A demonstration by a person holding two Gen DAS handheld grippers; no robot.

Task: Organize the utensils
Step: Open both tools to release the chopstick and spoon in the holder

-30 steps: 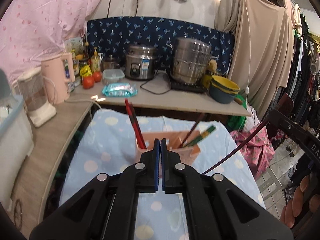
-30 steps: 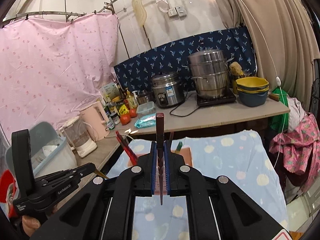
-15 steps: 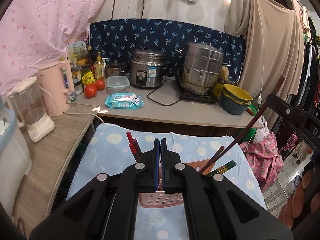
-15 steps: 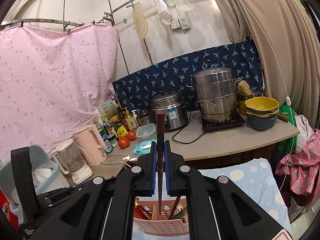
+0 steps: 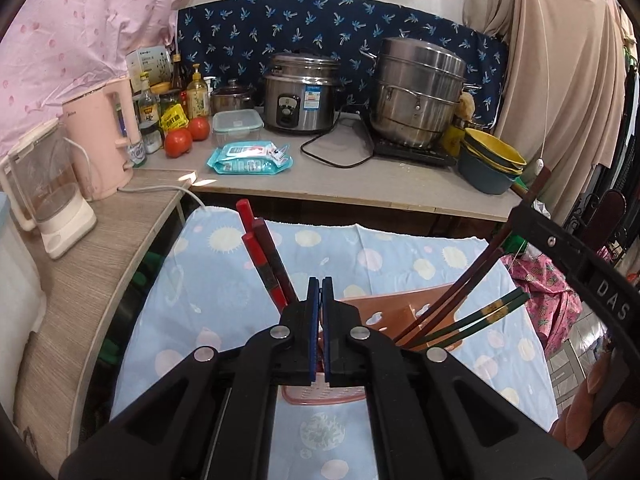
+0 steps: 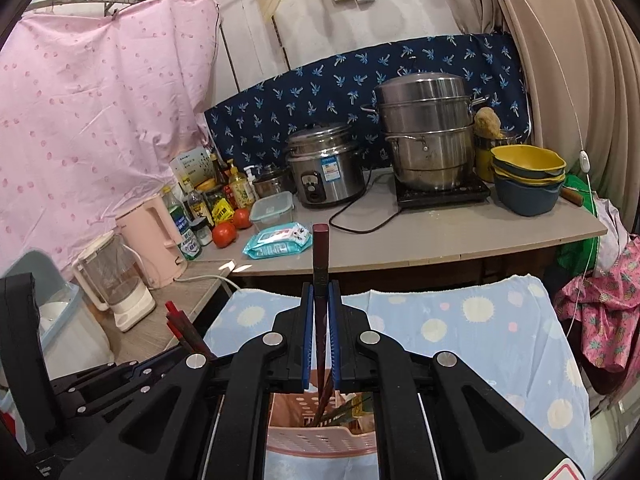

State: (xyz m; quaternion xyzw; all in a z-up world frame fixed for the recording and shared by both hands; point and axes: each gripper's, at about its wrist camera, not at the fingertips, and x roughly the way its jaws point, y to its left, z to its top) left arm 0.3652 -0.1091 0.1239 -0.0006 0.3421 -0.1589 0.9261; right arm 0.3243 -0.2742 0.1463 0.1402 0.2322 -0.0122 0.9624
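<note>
A pink slotted utensil basket [image 5: 325, 395] stands on the blue spotted tablecloth [image 5: 224, 280], right under both grippers. Red chopsticks [image 5: 256, 240] lean out of its left side and green ones [image 5: 484, 315] out of its right. My left gripper [image 5: 321, 292] is shut with nothing between its pads, just over the basket's near rim. My right gripper [image 6: 320, 292] is shut on a dark brown chopstick [image 6: 320, 256], held nearly upright. The chopstick's lower end reaches down into the basket [image 6: 320, 438] among the others. From the left wrist view this chopstick [image 5: 494, 250] slants up to the right.
Behind the table a counter [image 5: 360, 184] holds a rice cooker [image 5: 300, 96], a steel steamer pot [image 5: 418, 92], stacked bowls [image 5: 490, 164], a wipes pack [image 5: 248, 158], tomatoes [image 5: 178, 142], bottles and a pink kettle [image 5: 100, 140]. A blender [image 5: 44, 184] stands on the left shelf.
Both grippers have moved forward and down over the basket. The brown chopstick, earlier held above the table, now has its lower end inside the basket. Both grips are unchanged.
</note>
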